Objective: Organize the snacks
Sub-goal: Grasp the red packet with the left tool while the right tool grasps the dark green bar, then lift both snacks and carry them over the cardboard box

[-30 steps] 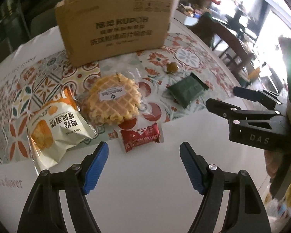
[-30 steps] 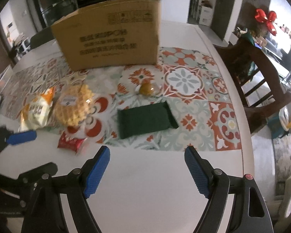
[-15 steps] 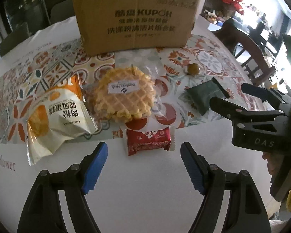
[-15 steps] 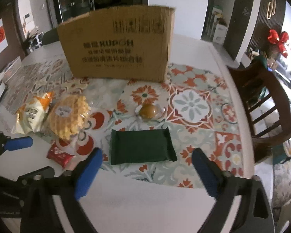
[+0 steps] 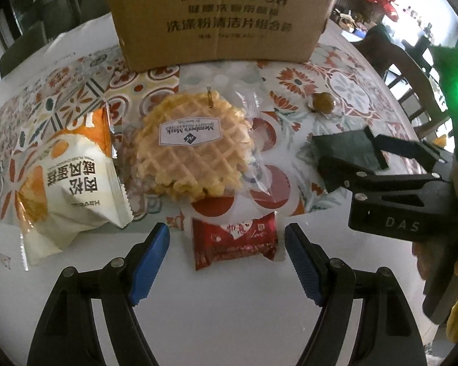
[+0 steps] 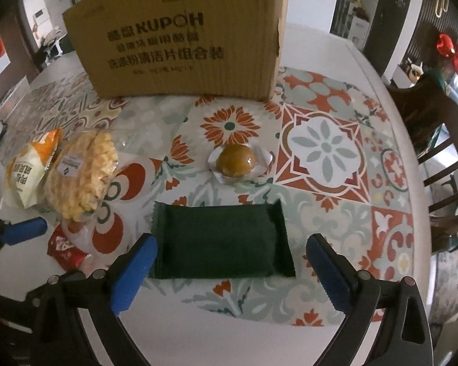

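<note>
My left gripper (image 5: 227,251) is open, its blue pads on either side of a small red snack packet (image 5: 233,242). Beyond that lie a wrapped waffle (image 5: 192,145) and an orange-and-white cake bag (image 5: 67,183). My right gripper (image 6: 229,270) is open, its pads flanking the near edge of a dark green packet (image 6: 221,241). A round brown pastry in clear wrap (image 6: 236,160) lies behind the packet. The brown cardboard box (image 6: 183,39) stands at the back. The right gripper also shows in the left wrist view (image 5: 348,152) over the green packet (image 5: 345,149).
The snacks lie on a patterned tile mat (image 6: 323,149) on a white table (image 5: 229,311). A wooden chair (image 6: 439,140) stands off the table's right edge. The left gripper's blue pad (image 6: 23,233) shows at the left of the right wrist view.
Both grippers have moved forward and down: the left now brackets the red packet, the right now brackets the green packet. Both stay open.
</note>
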Demonstrator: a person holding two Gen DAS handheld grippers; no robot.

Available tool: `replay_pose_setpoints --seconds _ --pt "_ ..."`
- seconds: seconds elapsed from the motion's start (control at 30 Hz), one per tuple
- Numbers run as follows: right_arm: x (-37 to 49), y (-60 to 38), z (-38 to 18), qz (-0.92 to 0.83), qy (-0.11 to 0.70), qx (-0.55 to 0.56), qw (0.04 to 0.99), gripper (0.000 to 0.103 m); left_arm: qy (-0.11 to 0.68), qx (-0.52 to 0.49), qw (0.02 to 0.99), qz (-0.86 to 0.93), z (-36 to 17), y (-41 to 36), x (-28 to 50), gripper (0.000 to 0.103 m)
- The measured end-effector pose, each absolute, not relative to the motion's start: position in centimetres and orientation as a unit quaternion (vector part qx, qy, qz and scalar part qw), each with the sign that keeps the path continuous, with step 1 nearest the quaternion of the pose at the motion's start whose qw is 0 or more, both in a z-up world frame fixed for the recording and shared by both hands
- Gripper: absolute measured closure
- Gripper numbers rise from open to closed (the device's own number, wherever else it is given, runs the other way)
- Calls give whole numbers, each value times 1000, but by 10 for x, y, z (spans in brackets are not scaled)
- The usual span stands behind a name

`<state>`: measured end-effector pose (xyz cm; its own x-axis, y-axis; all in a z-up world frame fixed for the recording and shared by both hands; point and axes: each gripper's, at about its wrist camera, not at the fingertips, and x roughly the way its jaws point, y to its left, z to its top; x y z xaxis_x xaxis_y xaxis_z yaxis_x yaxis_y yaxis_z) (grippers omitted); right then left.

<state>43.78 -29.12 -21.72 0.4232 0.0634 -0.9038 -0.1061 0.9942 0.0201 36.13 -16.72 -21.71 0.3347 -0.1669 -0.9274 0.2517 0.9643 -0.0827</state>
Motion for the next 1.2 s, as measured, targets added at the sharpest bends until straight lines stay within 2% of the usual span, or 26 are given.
replay_pose_setpoints --seconds 0.07,0.13,0.23,0.3,0.57,0.63,0.67,0.7,0.9,1.2 --pt "440 -292 -219 48 536 -13 843 4 563 29 816 -125 -218 -166 363 27" --pt "440 -292 -219 44 535 -11 844 4 559 35 819 -124 -217 -167 363 37" --pt "440 -291 -220 39 533 -20 845 7 555 31 821 -126 -216 -164 362 44" --pt "438 -289 -218 38 528 -25 848 21 554 31 822 -132 -216 -163 361 46" --pt "429 -287 -212 38 523 -15 851 39 544 27 826 -144 -210 -161 354 53" --pt "426 -288 -208 44 522 -14 852 49 547 19 824 -147 -211 -159 353 53" --pt "424 -286 -206 48 522 -16 851 60 548 16 823 -146 -211 -158 352 53" --pt "423 -284 -206 49 524 -20 850 77 549 15 822 -147 -211 -158 351 54" --pt "416 -282 -203 69 525 -12 848 90 548 16 822 -153 -208 -158 343 54" --pt "394 -293 -183 94 520 36 848 90 529 21 830 -178 -191 -170 333 54"
